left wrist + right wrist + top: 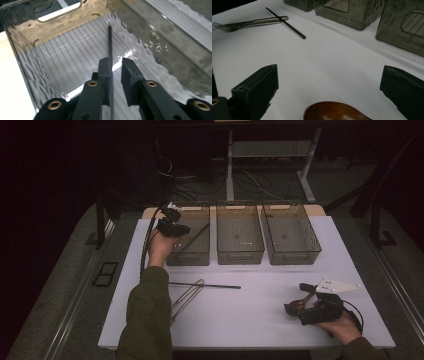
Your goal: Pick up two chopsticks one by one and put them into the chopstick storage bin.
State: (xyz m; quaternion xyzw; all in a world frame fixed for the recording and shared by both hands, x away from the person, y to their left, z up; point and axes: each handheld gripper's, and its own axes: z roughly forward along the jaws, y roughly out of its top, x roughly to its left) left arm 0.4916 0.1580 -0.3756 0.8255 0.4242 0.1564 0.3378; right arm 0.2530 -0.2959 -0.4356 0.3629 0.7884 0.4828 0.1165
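1. The thin black chopstick [109, 42] runs straight out between the left gripper's [115, 65] jaws, lying against its left jaw, with a gap to the right one, so the grip looks let go rather than pinching. Its far end rests low inside the left smoked-plastic bin [192, 251].
2. That bin's ribbed floor and wavy wall sit right around the left gripper.
3. Two more smoked-plastic bins [240, 240] stand to the right of it.
4. Nearer the person than that gripper, a second black chopstick [205, 285] lies across a steel fork [186, 299] on the white table [250, 320].
5. The right gripper [328, 85] has its jaws spread wide, holding nothing, with a brown wooden spoon [335, 111] on the table between them.
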